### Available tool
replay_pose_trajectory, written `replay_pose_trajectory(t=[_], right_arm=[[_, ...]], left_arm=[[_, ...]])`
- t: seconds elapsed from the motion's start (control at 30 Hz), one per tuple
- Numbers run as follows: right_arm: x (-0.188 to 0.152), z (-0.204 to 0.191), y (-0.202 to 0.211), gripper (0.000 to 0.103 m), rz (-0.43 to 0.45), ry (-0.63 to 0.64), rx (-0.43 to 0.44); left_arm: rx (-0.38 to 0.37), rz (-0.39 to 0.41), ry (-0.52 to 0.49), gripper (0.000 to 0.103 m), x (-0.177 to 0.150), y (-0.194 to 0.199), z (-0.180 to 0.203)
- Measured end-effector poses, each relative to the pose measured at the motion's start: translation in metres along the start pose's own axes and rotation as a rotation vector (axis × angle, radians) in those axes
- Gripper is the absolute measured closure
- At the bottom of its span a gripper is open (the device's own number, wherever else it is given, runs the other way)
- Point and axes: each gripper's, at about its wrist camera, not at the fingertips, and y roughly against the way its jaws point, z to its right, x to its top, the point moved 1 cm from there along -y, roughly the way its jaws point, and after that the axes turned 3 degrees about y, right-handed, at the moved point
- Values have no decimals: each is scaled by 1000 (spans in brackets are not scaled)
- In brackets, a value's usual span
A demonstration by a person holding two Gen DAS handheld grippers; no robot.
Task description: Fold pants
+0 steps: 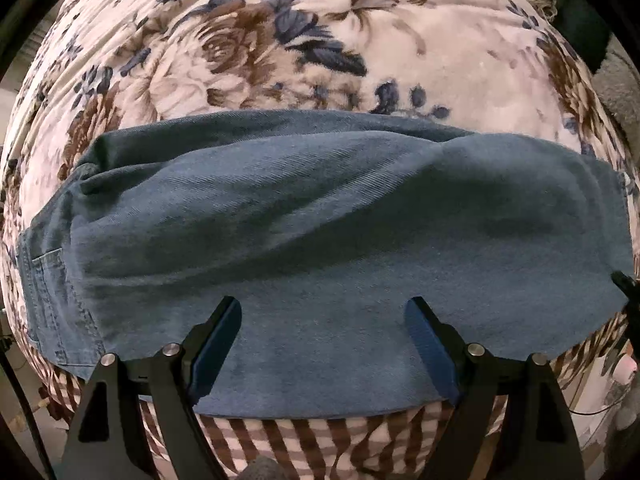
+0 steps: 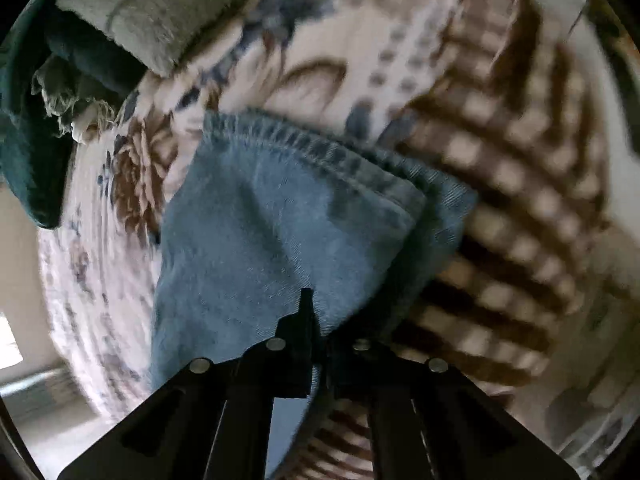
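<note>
Where the right wrist view smeared with motion blur, the checked border of the blanket at the right was hard to make out, and the lower end of the pants was cut off behind the black arms of the right gripper. The fingertips of that gripper stood pressed together with blue denim pinched between them, just near of the stitched hem, which ran across the far edge of the cloth. At the far left of that view lay a grey towel over a dark green cloth, partly out of the frame.

From the left wrist view, the pants lay folded in a long band from left to right across the floral blanket, with a back pocket showing at the left end and the right end running off toward the lens edge. The left gripper stood wide open, its blue-padded fingers poised over the near edge of the denim with cloth between them; whether the pads touched the cloth could not be told. A dark tip, likely the right gripper, showed at the right corner of the denim.

No brand, label or writing could be read anywhere.
</note>
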Motion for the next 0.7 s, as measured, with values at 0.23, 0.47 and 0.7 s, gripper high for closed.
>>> replay_pose_trajectory(t=[0.23,0.47,0.7], right_arm=[[2,-18,-24,85,-170,121,-162],[-32,-108,37,56,-75,407,-284],[-150,-303,-40,56,-448,787,103]], left_arm=[[-19,3,22,20,-1,4,-11],[-33,21,113,20,10,20,-73],[47,61,285,16,20,29,-192]])
